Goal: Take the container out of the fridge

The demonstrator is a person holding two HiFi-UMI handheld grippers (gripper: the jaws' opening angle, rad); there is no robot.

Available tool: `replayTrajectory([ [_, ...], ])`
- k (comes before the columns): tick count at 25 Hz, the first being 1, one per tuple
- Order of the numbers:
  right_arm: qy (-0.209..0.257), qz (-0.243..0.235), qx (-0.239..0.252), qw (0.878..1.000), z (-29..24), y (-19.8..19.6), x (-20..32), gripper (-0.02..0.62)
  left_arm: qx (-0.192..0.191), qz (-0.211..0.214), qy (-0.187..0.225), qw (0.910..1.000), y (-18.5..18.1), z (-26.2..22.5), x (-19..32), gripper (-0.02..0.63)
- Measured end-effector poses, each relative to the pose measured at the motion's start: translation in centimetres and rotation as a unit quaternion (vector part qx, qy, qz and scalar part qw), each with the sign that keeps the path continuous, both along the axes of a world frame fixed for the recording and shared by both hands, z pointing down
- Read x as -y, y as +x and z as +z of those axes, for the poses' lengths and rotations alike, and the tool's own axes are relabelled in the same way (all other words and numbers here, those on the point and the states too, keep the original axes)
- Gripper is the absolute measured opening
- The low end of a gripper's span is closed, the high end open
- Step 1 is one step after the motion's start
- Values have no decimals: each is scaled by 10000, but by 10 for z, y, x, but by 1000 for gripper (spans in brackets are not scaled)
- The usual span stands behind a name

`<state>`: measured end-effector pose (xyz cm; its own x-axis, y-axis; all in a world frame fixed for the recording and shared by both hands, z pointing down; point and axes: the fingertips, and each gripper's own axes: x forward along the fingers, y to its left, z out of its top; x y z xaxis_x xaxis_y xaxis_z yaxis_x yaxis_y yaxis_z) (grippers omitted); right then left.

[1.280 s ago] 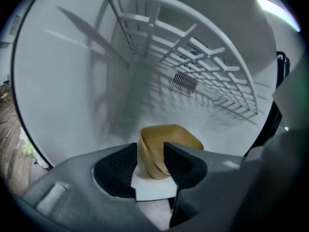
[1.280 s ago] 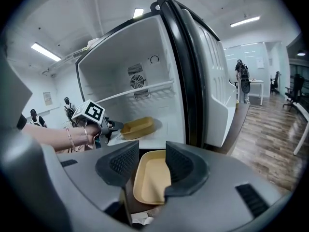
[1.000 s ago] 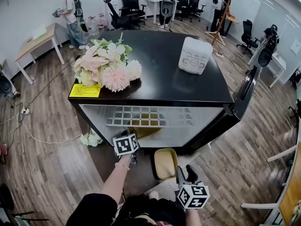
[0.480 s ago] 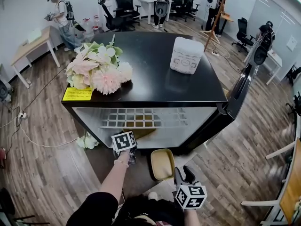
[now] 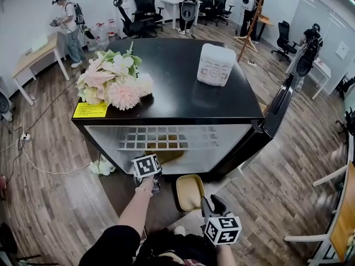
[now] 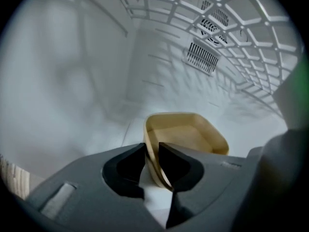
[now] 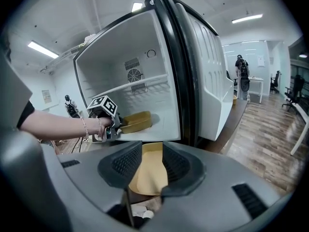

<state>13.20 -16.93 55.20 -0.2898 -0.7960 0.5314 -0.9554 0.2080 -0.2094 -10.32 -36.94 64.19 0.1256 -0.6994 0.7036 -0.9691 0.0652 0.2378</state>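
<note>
A tan container (image 6: pixel 186 137) stands on the fridge floor under the wire shelf (image 5: pixel 166 137); it also shows in the head view (image 5: pixel 165 150) and the right gripper view (image 7: pixel 136 121). My left gripper (image 6: pixel 151 159) reaches into the fridge. Its jaws have just been closing, and they now pinch the container's near rim. Its marker cube (image 5: pixel 147 168) hides the jaws from above. My right gripper (image 7: pixel 152 166) hangs in front of the fridge, low at the right (image 5: pixel 213 204). Its jaws, also closing further, are shut on a flat tan lid (image 5: pixel 190 192).
The black fridge door (image 5: pixel 277 110) stands open to the right. On the fridge top (image 5: pixel 177 87) lie pale flowers (image 5: pixel 113 82) and a white box (image 5: pixel 215 64). More flowers (image 5: pixel 104 164) lie on the wooden floor at the left. A person (image 5: pixel 65 21) stands far back.
Both grippers stay almost where they were. The head camera has drifted a little, so the fridge sits slightly further left. The tan lid stays in the right gripper.
</note>
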Motion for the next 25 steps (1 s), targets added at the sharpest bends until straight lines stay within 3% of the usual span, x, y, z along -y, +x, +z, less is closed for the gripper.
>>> replayTrajectory([
  [9, 88, 34, 3, 10000, -3, -2, -1, 87, -102, -266, 101, 9995, -6, -10, -4, 34],
  [25, 203, -369, -44, 9991, -8, -22, -10, 77, -488, -345, 398, 9974, -17, -32, -37, 15],
])
